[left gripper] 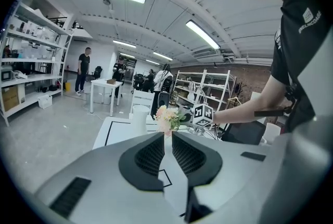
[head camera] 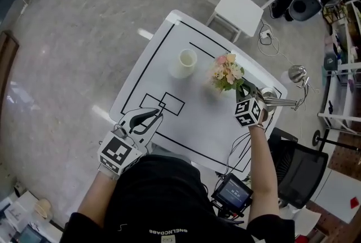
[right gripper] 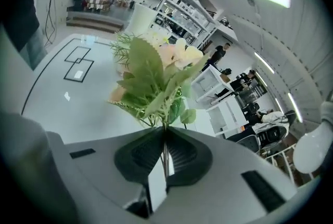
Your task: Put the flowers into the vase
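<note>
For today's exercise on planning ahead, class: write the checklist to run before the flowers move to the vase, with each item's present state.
1. The right gripper shut on the stems of the flowers: ok.
2. The vase upright, mouth up: ok.
3. The table between flowers and vase bare: ok.
4. The left gripper shut, empty, apart from the vase: ok.
5. Flowers above the vase mouth: not ok, beside it.
6. Stems short enough for the vase: cannot tell.

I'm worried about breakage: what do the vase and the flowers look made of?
The vase looks like matte white ceramic, possibly plastic: opaque, even, no shine. The flowers look artificial, fabric or plastic: stiff uniform leaves on a thin wiry stem.
</note>
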The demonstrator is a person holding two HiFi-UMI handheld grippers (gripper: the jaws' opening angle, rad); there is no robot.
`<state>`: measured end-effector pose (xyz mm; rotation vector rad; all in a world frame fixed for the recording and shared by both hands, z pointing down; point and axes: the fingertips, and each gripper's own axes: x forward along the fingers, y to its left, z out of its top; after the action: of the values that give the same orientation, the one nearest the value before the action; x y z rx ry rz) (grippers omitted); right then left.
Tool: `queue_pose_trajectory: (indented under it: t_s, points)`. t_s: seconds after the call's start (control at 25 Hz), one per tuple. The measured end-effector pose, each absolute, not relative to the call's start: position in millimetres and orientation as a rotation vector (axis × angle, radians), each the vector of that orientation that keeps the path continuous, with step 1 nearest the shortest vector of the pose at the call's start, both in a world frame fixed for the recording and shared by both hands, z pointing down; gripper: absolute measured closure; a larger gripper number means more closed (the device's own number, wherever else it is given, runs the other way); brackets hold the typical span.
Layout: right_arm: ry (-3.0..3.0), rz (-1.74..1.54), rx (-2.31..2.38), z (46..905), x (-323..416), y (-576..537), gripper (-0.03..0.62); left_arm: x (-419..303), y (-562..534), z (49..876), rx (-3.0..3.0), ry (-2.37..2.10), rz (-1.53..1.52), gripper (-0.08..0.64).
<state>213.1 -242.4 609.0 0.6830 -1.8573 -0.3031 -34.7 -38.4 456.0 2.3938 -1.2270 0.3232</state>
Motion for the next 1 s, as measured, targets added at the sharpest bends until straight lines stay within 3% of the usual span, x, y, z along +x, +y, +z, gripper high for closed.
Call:
queue_pose_trajectory:
  t_s: [0.52,1.0]
  points:
    - [-2.277,0.026,0.957,494.0,147.8,-241.7,0.566,-53.4,-70.8,438.2,2.478,-1.183,0.279,0.529]
    - [-2.582,0.289,1.142,396.2,104.8,-255.3,0.566,-58.0,-137.4,453.4,2.548,-1.124,0.324,0.48]
